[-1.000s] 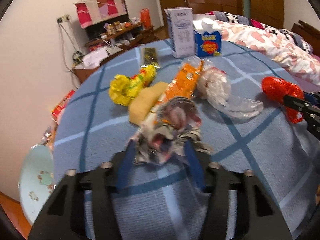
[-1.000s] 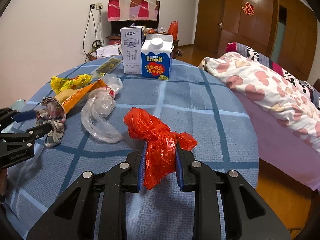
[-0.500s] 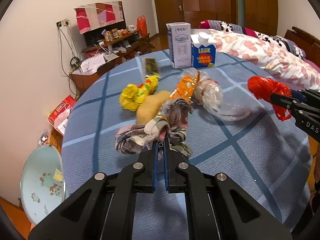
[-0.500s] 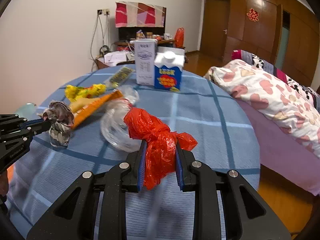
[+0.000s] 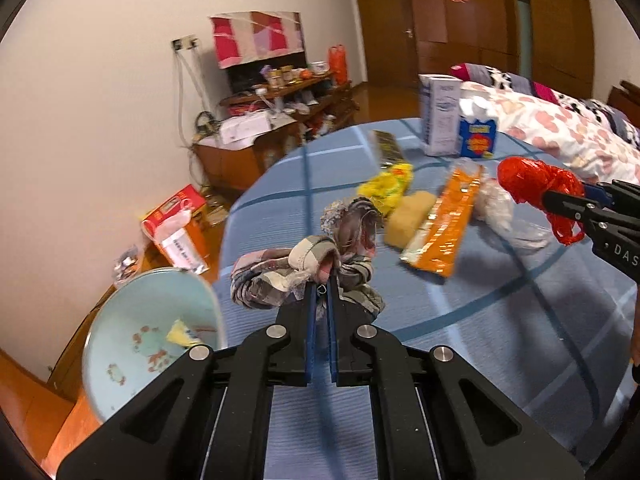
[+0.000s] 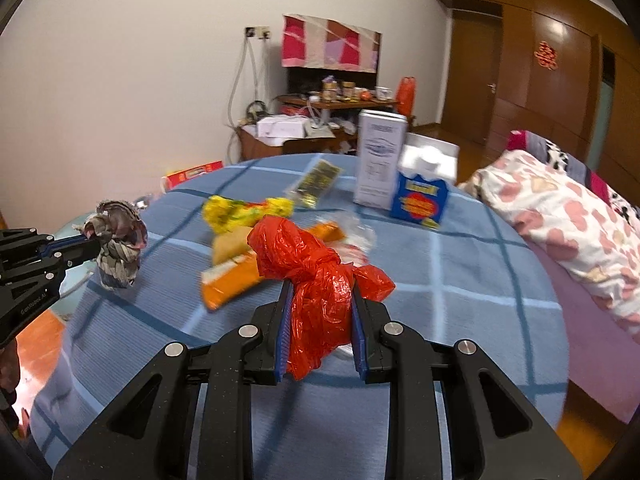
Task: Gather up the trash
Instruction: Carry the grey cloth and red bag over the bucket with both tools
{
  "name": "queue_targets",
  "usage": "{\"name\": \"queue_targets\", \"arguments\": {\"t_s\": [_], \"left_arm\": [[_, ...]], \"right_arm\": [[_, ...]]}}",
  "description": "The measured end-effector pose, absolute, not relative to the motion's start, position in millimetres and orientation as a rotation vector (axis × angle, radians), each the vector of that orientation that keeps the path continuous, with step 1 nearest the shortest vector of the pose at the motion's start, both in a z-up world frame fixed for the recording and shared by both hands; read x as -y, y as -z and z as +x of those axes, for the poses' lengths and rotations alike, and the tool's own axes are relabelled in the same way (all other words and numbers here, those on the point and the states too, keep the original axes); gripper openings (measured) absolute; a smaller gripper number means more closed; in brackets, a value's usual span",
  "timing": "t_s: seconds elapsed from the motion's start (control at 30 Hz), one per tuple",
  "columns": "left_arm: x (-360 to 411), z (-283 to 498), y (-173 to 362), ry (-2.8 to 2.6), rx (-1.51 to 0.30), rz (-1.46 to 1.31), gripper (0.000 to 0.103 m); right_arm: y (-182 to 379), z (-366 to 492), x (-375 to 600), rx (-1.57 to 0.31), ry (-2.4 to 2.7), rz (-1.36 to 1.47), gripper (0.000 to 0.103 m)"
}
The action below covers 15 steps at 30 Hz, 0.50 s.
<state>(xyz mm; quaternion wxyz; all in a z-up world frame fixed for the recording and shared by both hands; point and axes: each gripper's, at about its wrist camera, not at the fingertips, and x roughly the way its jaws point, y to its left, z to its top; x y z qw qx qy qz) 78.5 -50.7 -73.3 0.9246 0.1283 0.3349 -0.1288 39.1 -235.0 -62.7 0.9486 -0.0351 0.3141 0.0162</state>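
1. Both hands are loaded. The left gripper (image 5: 321, 294) is clamped on a knotted checked rag (image 5: 296, 276), with its jaws nearly together on a thin fold. The right gripper (image 6: 320, 308) pinches a crumpled red bag (image 6: 316, 276) between its pads.
2. Both bundles look lifted clear of the blue checked table (image 5: 500, 320), so I judge that 2 pieces are picked up and none of them dropped yet.
3. A pale basin (image 5: 132, 320) sits below the table edge at 8 o'clock in the left view, with a yellow scrap in it. It is probably the bin.
4. Left on the table: a yellow wrapper (image 5: 386, 188) at 12 o'clock of the rag, a tan lump (image 5: 410, 218), an orange packet (image 5: 446, 224), a clear bag (image 5: 500, 208) and a dark sachet (image 5: 388, 150).
5. 2 cartons, 1 white (image 6: 380, 164) and 1 blue (image 6: 422, 200), stand upright at the far edge.
6. The rag is frayed, limp and grey-pink; the red bag is thin, glossy and knotted, and both hang loose.
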Motion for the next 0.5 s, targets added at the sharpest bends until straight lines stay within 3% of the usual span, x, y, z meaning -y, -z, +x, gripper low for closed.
{"name": "queue_targets", "arguments": {"t_s": [0.5], "left_arm": [[-12,85,71,0.122,-0.694,0.238,0.005]], "right_arm": [[60,83,162,-0.642,-0.179,-0.121,0.026]]}}
